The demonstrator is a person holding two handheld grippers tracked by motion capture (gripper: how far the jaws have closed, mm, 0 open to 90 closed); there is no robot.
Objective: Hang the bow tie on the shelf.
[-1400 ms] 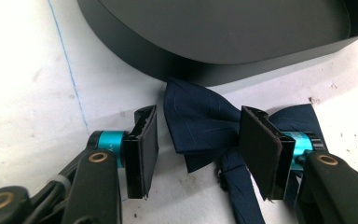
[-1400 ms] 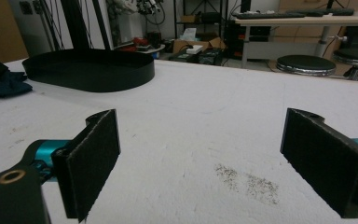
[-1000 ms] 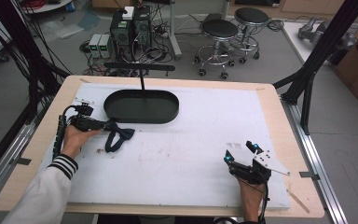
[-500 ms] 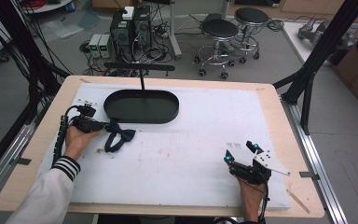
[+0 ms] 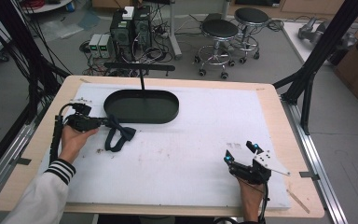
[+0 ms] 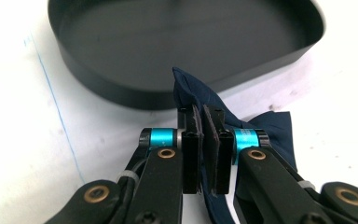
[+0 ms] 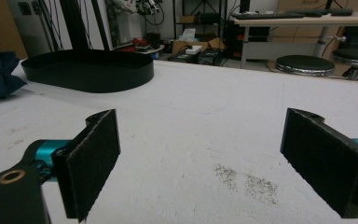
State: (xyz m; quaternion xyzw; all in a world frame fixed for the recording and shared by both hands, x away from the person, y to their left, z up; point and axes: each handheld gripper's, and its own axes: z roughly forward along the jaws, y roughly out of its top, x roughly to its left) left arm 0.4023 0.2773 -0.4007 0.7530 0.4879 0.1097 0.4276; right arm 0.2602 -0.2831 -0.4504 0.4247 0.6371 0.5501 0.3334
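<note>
The left gripper (image 6: 204,140), jaws pinched on a fold of the dark blue cloth (image 5: 117,135), has carried it closer to the black oval tray (image 5: 168,114) over the last second. The cloth now trails just outside the tray's near rim; placing it inside looks likely. The right gripper (image 5: 242,152) rests well apart from the tray, jaws wide, empty.

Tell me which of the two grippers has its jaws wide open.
The right gripper, near the table's front right, holds nothing; its jaws stand far apart over the bare white mat. The left gripper is clamped on the dark blue cloth beside the black tray.
</note>
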